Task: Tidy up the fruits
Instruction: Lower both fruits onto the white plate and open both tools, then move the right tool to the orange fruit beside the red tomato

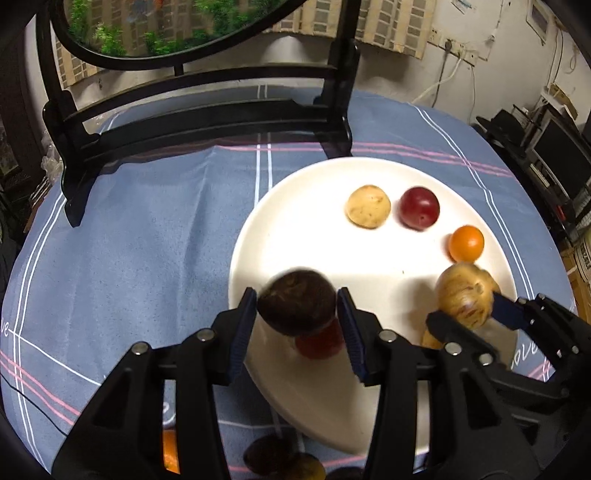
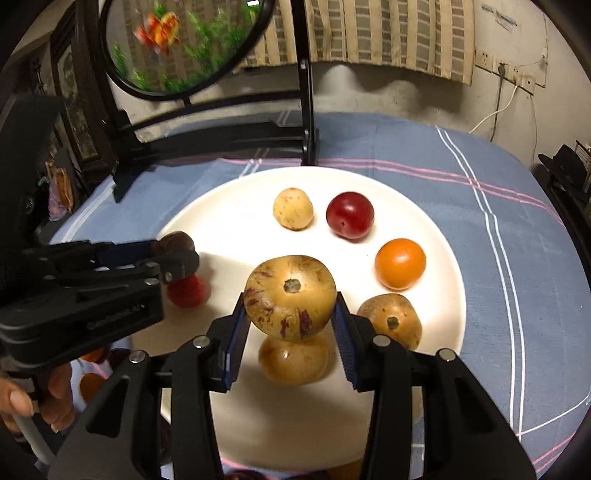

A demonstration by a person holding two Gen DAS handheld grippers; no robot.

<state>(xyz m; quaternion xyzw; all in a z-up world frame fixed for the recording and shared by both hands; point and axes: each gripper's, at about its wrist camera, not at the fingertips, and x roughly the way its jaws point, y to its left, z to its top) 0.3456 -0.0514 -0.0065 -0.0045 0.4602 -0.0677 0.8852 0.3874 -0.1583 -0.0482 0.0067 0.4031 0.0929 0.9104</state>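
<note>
A big white plate (image 1: 314, 236) (image 2: 229, 199) lies on the blue cloth. My left gripper (image 1: 297, 306) is shut on a dark brown fruit (image 1: 297, 302) (image 2: 173, 242), held above a red fruit (image 1: 319, 343) (image 2: 186, 291) at the plate's left edge. My right gripper (image 2: 290, 308) (image 1: 467, 306) is shut on a tan purple-streaked fruit (image 2: 290, 297) (image 1: 463, 295), held above a similar tan fruit (image 2: 293, 360). On the plate lie a pale yellow fruit (image 1: 368, 206) (image 2: 293, 208), a dark red plum (image 1: 419, 207) (image 2: 349, 215), an orange (image 1: 466, 243) (image 2: 400, 263) and a brown-tan fruit (image 2: 391, 319).
A black stand (image 1: 207, 122) (image 2: 221, 133) with a round fish tank (image 1: 177, 26) (image 2: 184, 44) stands at the table's back. Several more fruits (image 1: 284, 459) lie on the cloth by the plate's near edge, with an orange one (image 1: 170, 450) (image 2: 90, 386) among them. Shelves (image 1: 546, 155) stand to the right.
</note>
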